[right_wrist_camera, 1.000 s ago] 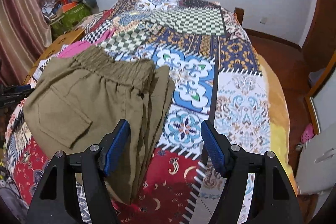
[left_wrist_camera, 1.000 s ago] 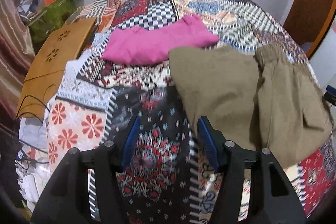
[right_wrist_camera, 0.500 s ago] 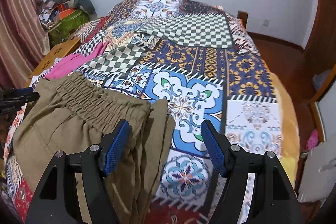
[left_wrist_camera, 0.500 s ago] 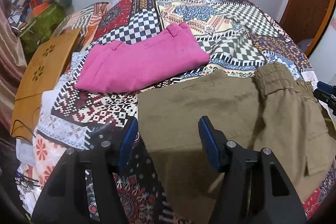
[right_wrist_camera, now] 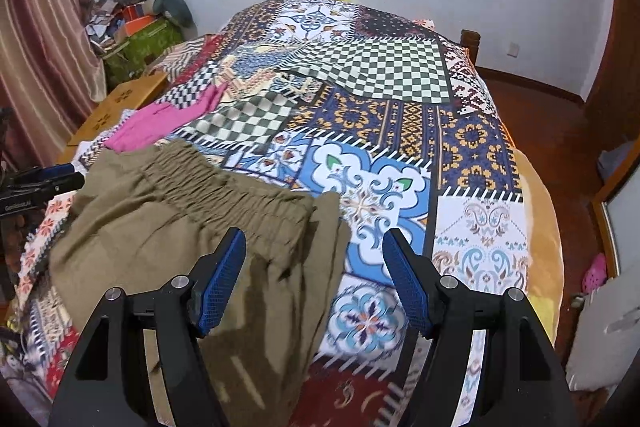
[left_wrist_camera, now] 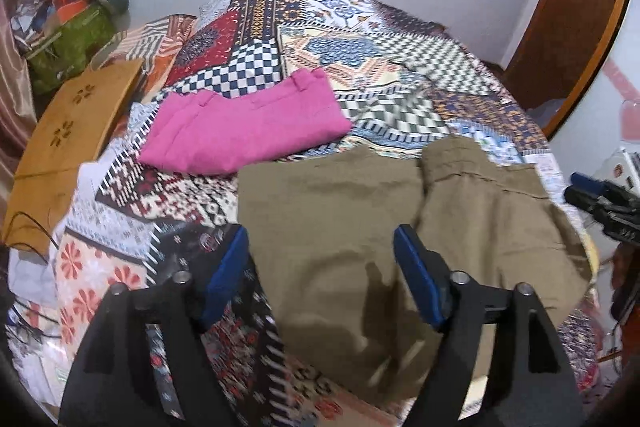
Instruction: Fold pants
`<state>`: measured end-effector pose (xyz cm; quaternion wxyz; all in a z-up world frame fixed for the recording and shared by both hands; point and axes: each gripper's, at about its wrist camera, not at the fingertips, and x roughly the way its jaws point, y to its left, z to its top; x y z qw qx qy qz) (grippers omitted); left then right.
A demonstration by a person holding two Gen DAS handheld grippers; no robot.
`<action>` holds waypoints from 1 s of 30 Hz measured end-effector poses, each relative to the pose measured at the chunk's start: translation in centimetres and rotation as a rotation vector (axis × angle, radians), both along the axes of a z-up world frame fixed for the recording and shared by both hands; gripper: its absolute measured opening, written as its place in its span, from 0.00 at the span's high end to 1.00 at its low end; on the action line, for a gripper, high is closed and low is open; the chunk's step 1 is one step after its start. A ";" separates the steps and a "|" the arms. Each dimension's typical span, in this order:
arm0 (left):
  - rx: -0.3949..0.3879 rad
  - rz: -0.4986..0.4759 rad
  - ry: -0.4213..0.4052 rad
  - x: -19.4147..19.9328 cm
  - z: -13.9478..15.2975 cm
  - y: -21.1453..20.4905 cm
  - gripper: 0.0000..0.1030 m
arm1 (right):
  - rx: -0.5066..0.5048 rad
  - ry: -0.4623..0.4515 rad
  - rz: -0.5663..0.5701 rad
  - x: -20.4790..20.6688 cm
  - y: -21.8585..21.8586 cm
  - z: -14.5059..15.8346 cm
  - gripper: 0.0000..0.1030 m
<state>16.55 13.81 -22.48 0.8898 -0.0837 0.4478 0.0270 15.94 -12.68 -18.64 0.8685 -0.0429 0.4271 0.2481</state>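
Note:
Olive-brown pants (left_wrist_camera: 360, 219) lie folded on the patchwork bedspread (left_wrist_camera: 384, 67); their elastic waistband (right_wrist_camera: 224, 183) shows in the right wrist view. My left gripper (left_wrist_camera: 320, 247) is open and empty, held above the pants' left part. My right gripper (right_wrist_camera: 314, 255) is open and empty, above the pants' (right_wrist_camera: 160, 227) right edge. The right gripper's tip (left_wrist_camera: 600, 199) shows at the right edge of the left wrist view, and the left gripper's tip (right_wrist_camera: 40, 183) at the left edge of the right wrist view.
Folded pink pants (left_wrist_camera: 244, 131) lie beyond the olive pair, also seen in the right wrist view (right_wrist_camera: 160, 123). A wooden board (left_wrist_camera: 68, 131) and a pile of clutter with a green bag (left_wrist_camera: 72, 43) stand left of the bed. A wooden door (left_wrist_camera: 576, 19) is at right.
Both grippers have moved forward over the bed and tilted up, so the olive pants sit lower and nearer in both views. Both stayed open. The pants have not moved.

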 end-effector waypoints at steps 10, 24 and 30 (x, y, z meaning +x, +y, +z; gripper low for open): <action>-0.078 -0.002 0.068 -2.5 -2.7 -0.5 0.20 | 0.007 0.103 0.015 -2.6 0.5 -2.2 0.27; -0.174 -0.006 0.138 0.8 -4.5 -0.3 0.20 | 0.136 0.264 0.001 0.4 -0.3 -5.2 0.21; -0.221 0.003 0.126 2.1 -5.1 0.2 0.20 | 0.198 0.314 0.013 2.0 0.0 -5.9 0.21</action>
